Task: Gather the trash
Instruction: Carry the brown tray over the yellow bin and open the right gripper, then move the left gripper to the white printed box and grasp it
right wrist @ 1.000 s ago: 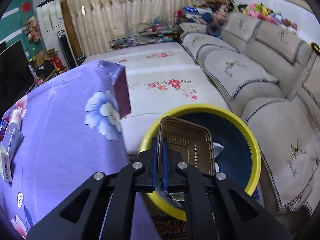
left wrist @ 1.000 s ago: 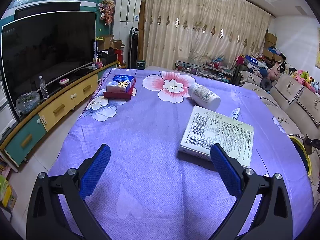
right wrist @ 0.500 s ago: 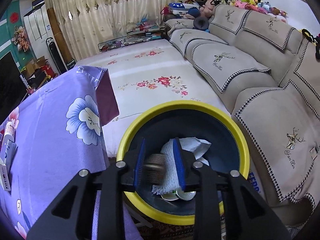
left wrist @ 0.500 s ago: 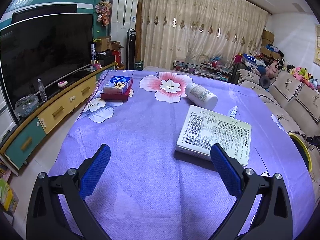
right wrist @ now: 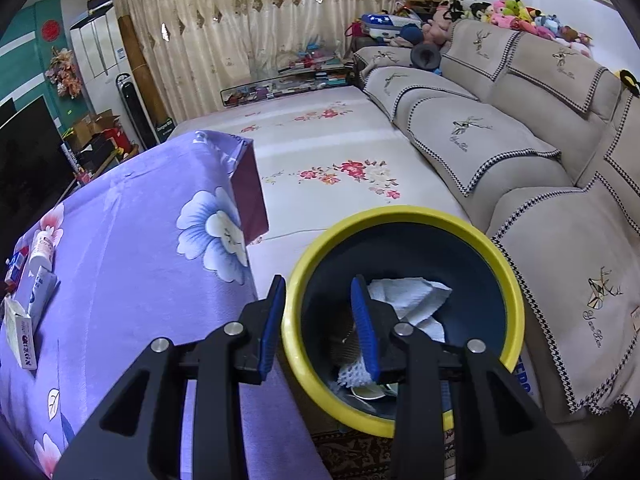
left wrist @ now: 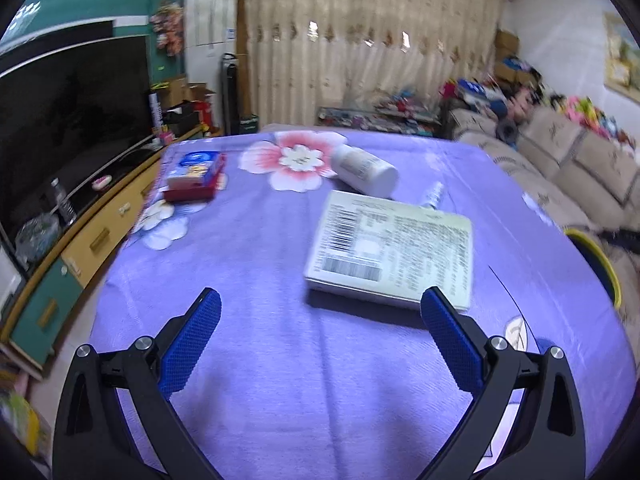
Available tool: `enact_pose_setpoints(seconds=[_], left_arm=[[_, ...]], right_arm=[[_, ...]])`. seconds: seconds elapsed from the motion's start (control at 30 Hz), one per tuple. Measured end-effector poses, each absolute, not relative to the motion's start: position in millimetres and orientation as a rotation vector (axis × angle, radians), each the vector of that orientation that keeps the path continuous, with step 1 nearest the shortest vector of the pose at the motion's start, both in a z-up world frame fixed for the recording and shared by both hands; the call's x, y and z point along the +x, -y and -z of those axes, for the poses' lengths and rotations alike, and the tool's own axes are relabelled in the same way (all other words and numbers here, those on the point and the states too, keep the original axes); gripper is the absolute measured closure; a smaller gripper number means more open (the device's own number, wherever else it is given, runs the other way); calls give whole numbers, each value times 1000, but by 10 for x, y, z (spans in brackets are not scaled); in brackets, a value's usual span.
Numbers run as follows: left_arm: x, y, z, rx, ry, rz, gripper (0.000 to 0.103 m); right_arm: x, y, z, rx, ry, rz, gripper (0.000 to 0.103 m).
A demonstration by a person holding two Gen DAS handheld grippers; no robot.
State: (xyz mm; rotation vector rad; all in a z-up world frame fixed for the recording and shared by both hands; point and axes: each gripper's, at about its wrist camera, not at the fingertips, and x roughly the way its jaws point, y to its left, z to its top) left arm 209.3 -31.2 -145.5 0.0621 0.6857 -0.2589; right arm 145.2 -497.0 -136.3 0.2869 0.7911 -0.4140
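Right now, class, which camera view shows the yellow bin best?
The right wrist view: the bin sits just past the open right gripper, its whole rim and the paper inside visible. The left wrist view catches only a blurred sliver of rim at the table's right edge.

Wrist views above table (left wrist: pixel 280 360), bin (right wrist: pixel 404 216)

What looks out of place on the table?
The white bottle lies tipped on its side on the purple tablecloth, just behind the flat labelled box, which sits askew. No spill visible.
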Motion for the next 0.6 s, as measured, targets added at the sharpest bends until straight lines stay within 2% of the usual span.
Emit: enact_pose_setpoints(seconds=[0.6], left_arm=[[2518, 637, 1634, 38, -914, 471, 5]], right_arm=[[1487, 4926, 1393, 288, -793, 384, 70]])
